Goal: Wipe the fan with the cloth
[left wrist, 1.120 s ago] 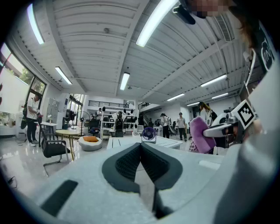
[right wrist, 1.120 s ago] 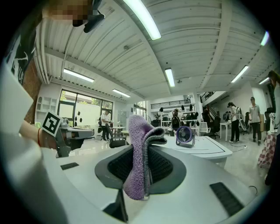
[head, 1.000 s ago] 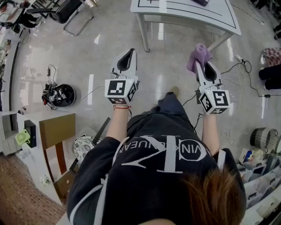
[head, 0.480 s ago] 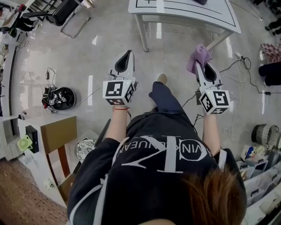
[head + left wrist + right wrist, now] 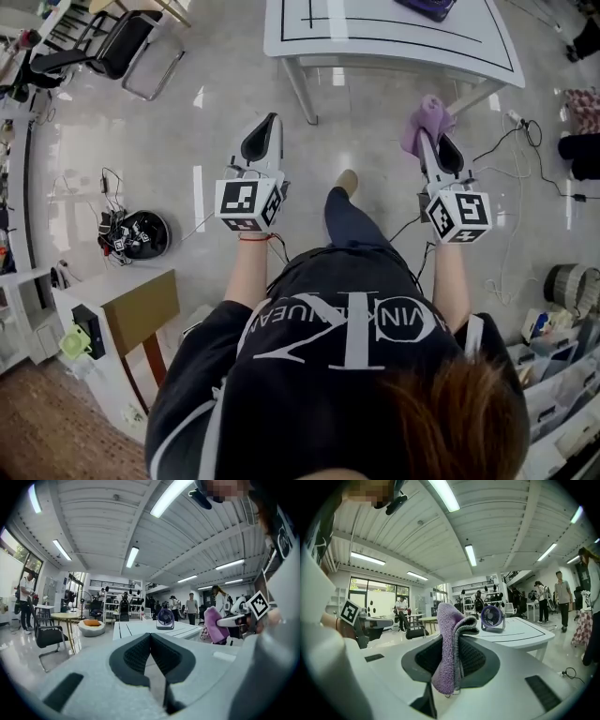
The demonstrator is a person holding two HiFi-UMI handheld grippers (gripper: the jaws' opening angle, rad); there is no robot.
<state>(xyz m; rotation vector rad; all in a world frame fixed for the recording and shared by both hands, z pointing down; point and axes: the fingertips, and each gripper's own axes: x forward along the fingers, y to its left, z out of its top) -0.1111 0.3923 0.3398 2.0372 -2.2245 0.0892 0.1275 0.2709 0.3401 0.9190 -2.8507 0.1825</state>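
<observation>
white table (image 5: pixel 524 637), small fan (image 5: pixel 492 617) on it

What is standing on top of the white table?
A small purple fan stands on the white table, upright. Its top bears black lines. The cloth covers the table's left part in the right gripper view.

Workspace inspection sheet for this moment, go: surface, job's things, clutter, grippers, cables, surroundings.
Surface: white table with black marked lines, ahead of the person.
Job's things: small purple fan upright on the table; purple cloth not yet at the fan.
Clutter: black round object on the floor at left; nothing seen on the table besides the fan.
Grippers: left gripper fingers together, empty; right gripper clamped on the cloth.
Cables: loose cables on the floor at right; more beside the black round object.
Surroundings: black chair, wooden chair, people standing in the background.
</observation>
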